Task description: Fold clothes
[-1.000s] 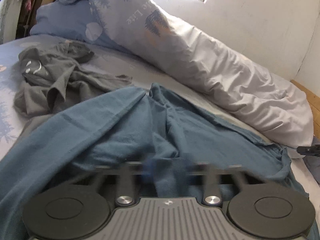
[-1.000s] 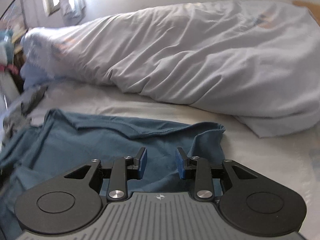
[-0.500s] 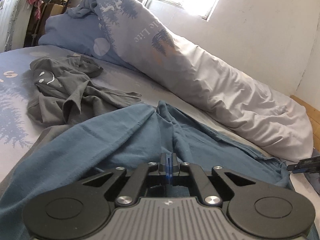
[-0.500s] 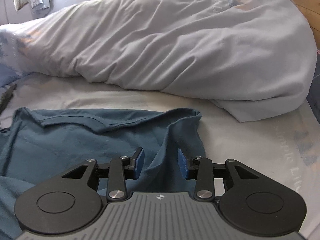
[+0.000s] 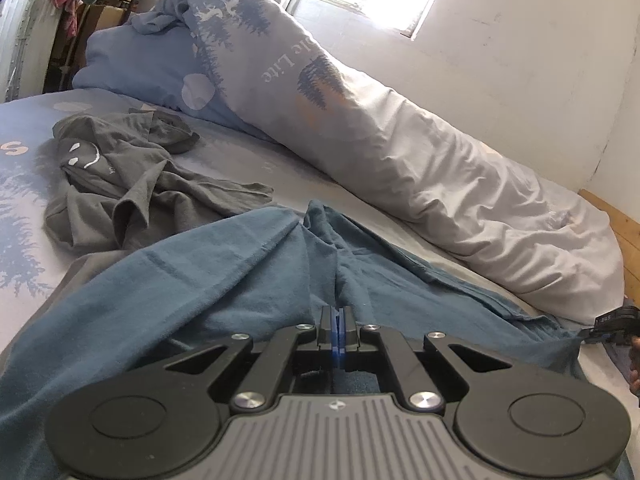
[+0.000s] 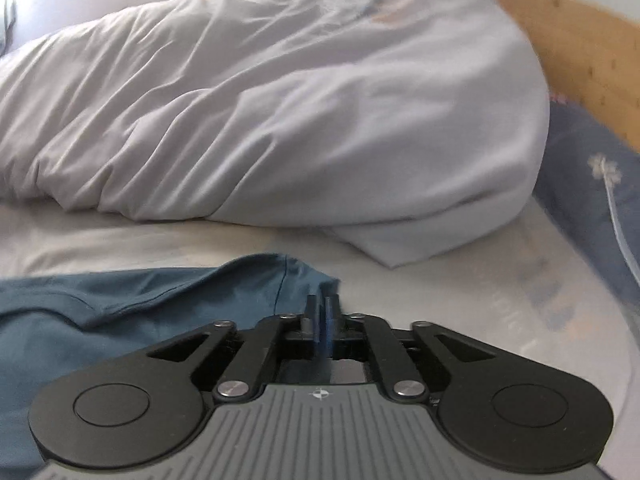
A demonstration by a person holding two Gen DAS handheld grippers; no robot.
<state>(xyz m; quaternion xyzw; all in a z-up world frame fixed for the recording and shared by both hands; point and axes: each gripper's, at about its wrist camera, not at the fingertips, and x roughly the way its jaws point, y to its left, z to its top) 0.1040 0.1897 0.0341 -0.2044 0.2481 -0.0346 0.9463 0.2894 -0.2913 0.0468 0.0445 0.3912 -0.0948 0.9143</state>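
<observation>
While both tongs sit low over the bed:
Left tongs [image 5: 339, 322]: clenched on a fold of the blue shirt [image 5: 224, 276].
Right tongs [image 6: 323, 312]: jaws just closing, nipping the shirt's corner [image 6: 308, 276].
Grey shirt [image 5: 132, 184]: beyond left tongs, leftward.
Duvet [image 6: 280, 120]: behind both.

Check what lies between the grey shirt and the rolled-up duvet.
Only bare printed bedsheet separates the grey shirt from the duvet, as the left wrist view shows.
</observation>
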